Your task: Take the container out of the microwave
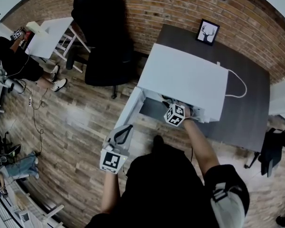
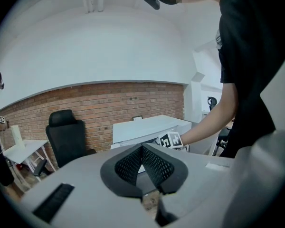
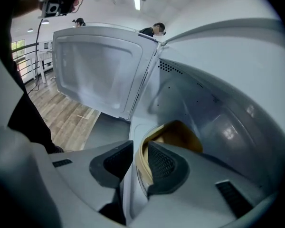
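The white microwave (image 1: 185, 75) stands on a dark table (image 1: 247, 113) with its door (image 1: 128, 109) swung open to the left. My right gripper (image 1: 176, 109) reaches into the cavity. In the right gripper view its jaws (image 3: 137, 151) stand open astride the rim of a tan container (image 3: 178, 134), one pad outside the wall and one inside. A gap shows beside the outer pad. The container rests on the cavity floor (image 3: 204, 108). My left gripper (image 1: 125, 129) hangs in front of the door, shut and empty (image 2: 142, 148).
A black office chair (image 1: 104, 37) stands left of the table by the brick wall. A framed deer picture (image 1: 208, 31) and a white cable (image 1: 238, 87) are on the table behind the microwave. A person (image 1: 14, 56) sits near a white table (image 1: 50, 34) at far left.
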